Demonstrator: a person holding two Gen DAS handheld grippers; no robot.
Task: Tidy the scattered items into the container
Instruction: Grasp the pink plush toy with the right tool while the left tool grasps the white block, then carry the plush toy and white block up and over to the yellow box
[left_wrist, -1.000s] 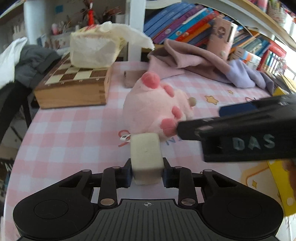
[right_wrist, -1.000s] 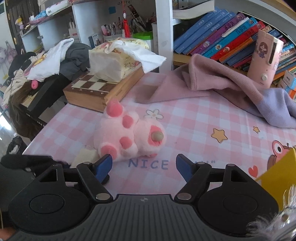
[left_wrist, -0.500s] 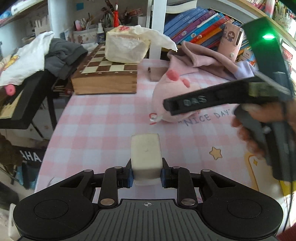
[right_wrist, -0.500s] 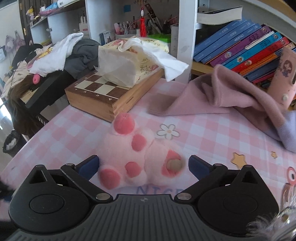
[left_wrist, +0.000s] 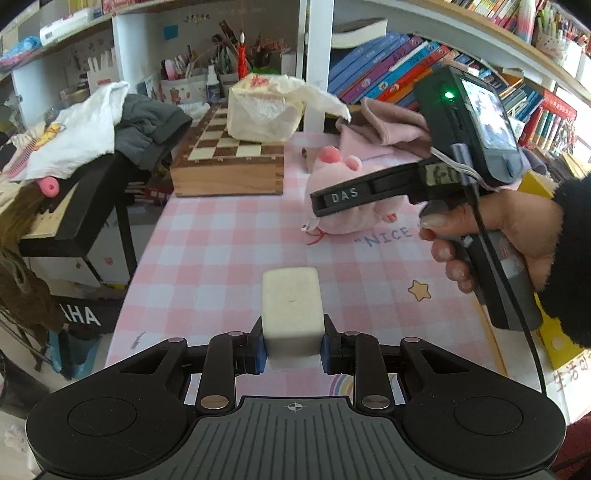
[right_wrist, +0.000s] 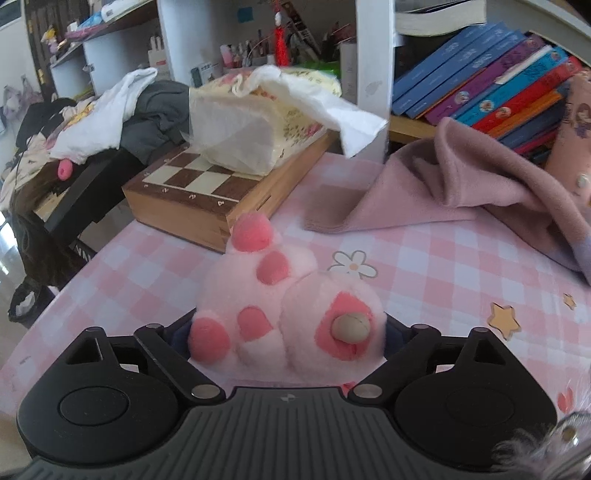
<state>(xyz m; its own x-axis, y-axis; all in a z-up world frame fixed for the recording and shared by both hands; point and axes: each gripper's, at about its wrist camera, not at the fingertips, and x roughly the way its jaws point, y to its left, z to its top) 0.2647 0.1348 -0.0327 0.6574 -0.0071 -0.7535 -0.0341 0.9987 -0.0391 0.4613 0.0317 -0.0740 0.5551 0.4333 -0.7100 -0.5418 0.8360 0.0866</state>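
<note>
My left gripper is shut on a cream rectangular block and holds it above the pink checked tablecloth. A pink plush toy lies on the cloth, also seen in the left wrist view. My right gripper is open wide with a finger on each side of the plush; whether the pads touch it I cannot tell. The right gripper's body and the hand holding it show in the left wrist view. A yellow container's edge shows at the right.
A wooden chess box with a tissue pack on it stands at the back left. A pink cloth lies at the back right before a shelf of books. The table's left edge drops to a cluttered side stand.
My left gripper has pulled back and up with the block. My right gripper has moved forward so the plush now sits between its open fingers.
</note>
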